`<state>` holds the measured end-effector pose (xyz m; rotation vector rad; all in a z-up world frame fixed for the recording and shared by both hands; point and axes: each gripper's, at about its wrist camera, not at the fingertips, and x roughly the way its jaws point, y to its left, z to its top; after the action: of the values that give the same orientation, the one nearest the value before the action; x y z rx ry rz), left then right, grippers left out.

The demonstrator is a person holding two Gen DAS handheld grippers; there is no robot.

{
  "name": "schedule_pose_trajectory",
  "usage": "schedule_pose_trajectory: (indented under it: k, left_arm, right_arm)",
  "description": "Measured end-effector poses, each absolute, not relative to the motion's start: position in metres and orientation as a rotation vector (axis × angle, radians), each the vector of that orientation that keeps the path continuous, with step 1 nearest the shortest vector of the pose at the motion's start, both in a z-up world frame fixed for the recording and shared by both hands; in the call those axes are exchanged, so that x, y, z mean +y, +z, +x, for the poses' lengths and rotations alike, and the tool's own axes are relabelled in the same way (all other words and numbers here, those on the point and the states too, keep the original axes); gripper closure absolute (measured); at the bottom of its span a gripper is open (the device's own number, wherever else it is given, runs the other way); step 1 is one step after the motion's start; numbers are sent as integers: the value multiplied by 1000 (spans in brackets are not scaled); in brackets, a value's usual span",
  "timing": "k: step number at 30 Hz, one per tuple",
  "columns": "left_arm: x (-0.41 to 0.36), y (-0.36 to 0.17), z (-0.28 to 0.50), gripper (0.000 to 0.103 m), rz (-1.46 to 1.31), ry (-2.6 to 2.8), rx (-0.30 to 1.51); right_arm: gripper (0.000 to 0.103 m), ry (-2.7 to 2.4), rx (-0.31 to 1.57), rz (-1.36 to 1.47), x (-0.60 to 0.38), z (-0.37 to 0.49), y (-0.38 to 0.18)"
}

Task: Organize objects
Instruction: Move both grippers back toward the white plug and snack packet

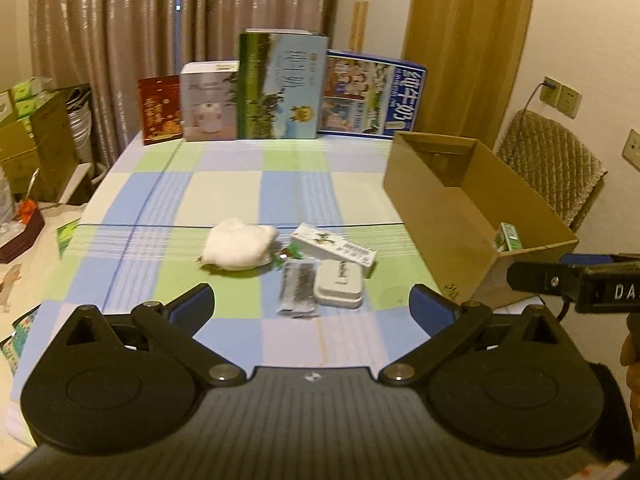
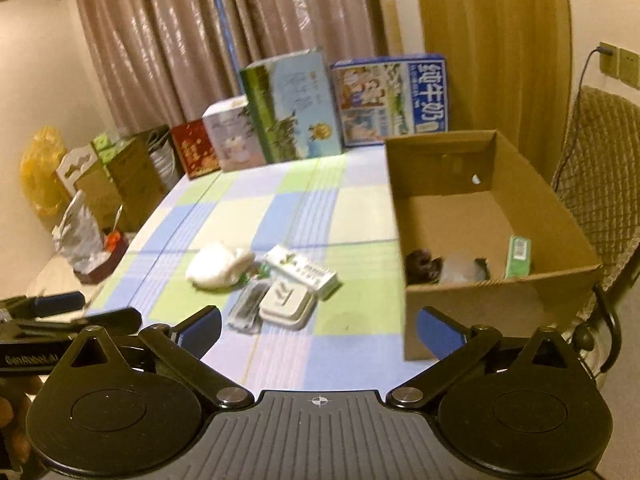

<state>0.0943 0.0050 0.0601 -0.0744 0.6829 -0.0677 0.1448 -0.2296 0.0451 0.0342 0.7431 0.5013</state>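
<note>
A small heap lies mid-table: a white cloth bundle (image 1: 240,248) (image 2: 220,266), a white-and-green carton (image 1: 334,246) (image 2: 304,270), a white tin (image 1: 340,288) (image 2: 286,300) and a dark clear-wrapped packet (image 1: 298,288) (image 2: 250,306). An open cardboard box (image 1: 432,208) (image 2: 480,304) stands at the right and holds a green carton (image 1: 508,238) (image 2: 518,256), a dark item (image 2: 424,266) and something clear. My left gripper (image 1: 312,306) hovers open just short of the heap. My right gripper (image 2: 319,332) is open too, between the heap and the box's near corner. Both are empty.
Four upright printed boxes (image 1: 280,88) (image 2: 292,108) line the table's far edge before curtains. A quilted chair (image 1: 548,160) (image 2: 600,184) stands right of the cardboard box. Cartons and bags (image 1: 36,140) (image 2: 120,168) crowd the floor at left. The checked tablecloth (image 1: 224,196) covers the table.
</note>
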Motion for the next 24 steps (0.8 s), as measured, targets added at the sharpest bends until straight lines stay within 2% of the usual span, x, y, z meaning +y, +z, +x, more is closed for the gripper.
schedule_pose_trajectory:
  k: [11, 24]
  left_arm:
    - [35, 58, 78, 1, -81, -14, 685]
    - [61, 43, 94, 1, -85, -15, 706]
  right_arm:
    - [2, 528, 768, 38, -214, 129, 29]
    - [2, 530, 776, -1, -190, 129, 17]
